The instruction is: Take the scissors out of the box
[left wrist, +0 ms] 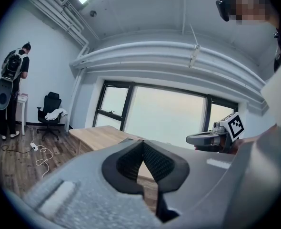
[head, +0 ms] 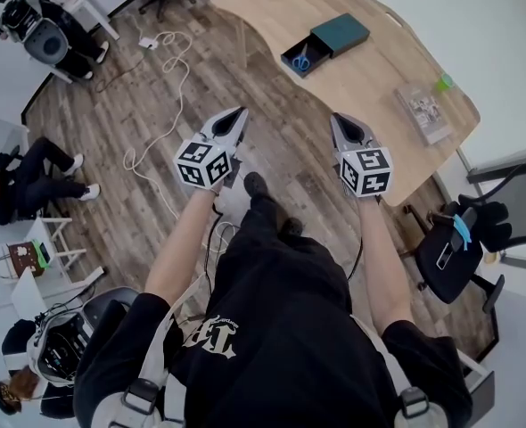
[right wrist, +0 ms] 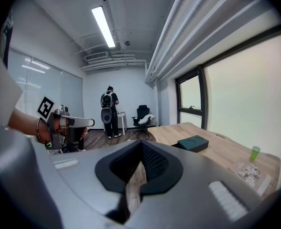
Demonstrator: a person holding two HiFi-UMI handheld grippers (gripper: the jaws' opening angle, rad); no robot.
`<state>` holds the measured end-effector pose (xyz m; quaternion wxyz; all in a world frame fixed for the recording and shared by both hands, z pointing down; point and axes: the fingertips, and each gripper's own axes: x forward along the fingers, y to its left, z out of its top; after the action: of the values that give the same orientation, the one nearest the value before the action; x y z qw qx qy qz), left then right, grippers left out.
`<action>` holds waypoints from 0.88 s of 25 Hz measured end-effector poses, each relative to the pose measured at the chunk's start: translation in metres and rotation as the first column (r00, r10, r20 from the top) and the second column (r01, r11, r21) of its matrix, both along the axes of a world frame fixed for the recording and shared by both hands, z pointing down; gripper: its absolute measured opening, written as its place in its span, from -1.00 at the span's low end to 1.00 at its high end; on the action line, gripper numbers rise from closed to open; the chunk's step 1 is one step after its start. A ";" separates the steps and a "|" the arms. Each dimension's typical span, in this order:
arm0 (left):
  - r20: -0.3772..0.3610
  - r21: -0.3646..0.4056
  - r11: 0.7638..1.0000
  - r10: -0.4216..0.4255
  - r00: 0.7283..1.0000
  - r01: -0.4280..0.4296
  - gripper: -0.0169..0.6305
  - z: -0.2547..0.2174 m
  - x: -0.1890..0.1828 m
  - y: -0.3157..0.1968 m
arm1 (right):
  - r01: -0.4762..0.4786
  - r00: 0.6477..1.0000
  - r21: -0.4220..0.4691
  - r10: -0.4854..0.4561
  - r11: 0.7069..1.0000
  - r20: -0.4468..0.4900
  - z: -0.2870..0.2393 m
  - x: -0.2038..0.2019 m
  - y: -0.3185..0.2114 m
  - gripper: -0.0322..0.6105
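The dark box (head: 324,43) lies on the wooden table (head: 370,78) with its drawer slid out, and blue-handled scissors (head: 301,59) rest in the drawer. The same box (right wrist: 194,143) shows in the right gripper view, where the scissors are hidden. My left gripper (head: 238,116) and right gripper (head: 340,119) hang side by side in the air over the floor, well short of the table and the box. In its own view the left gripper (left wrist: 143,143) has jaw tips that meet with nothing between them. The right gripper (right wrist: 141,142) looks the same, shut and empty.
A clear packet (head: 423,110) and a green cup (head: 445,82) sit at the table's right end. A black office chair (head: 464,248) stands right of me. White cables (head: 169,69) trail over the wood floor. People sit at the left, and one person (right wrist: 107,111) stands at a small desk.
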<state>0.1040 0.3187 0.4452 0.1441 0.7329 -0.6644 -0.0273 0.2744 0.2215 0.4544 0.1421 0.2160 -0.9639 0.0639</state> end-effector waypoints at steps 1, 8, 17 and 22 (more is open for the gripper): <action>-0.001 -0.002 1.000 0.000 1.000 0.000 -0.95 0.001 -0.002 -0.002 | 0.001 1.000 -0.002 -0.001 1.000 -0.002 0.001 -0.003 -0.001 -0.89; -0.008 -0.007 1.000 0.009 1.000 -0.009 -0.95 0.007 -0.016 -0.022 | 0.005 1.000 -0.013 -0.005 1.000 -0.017 0.010 -0.020 -0.016 -0.89; -0.015 -0.021 1.000 0.015 1.000 -0.015 -0.95 0.013 -0.056 -0.063 | -0.007 0.999 -0.033 0.006 0.999 -0.032 0.018 -0.054 -0.057 -0.89; -0.025 -0.027 1.000 0.014 1.000 -0.015 -0.95 0.017 -0.082 -0.091 | -0.005 0.999 -0.046 0.003 0.999 -0.043 0.025 -0.081 -0.083 -0.89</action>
<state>0.0220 0.2278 0.4625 0.1625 0.7352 -0.6576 -0.0261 0.1937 0.1386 0.4789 0.1677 0.2160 -0.9584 0.0817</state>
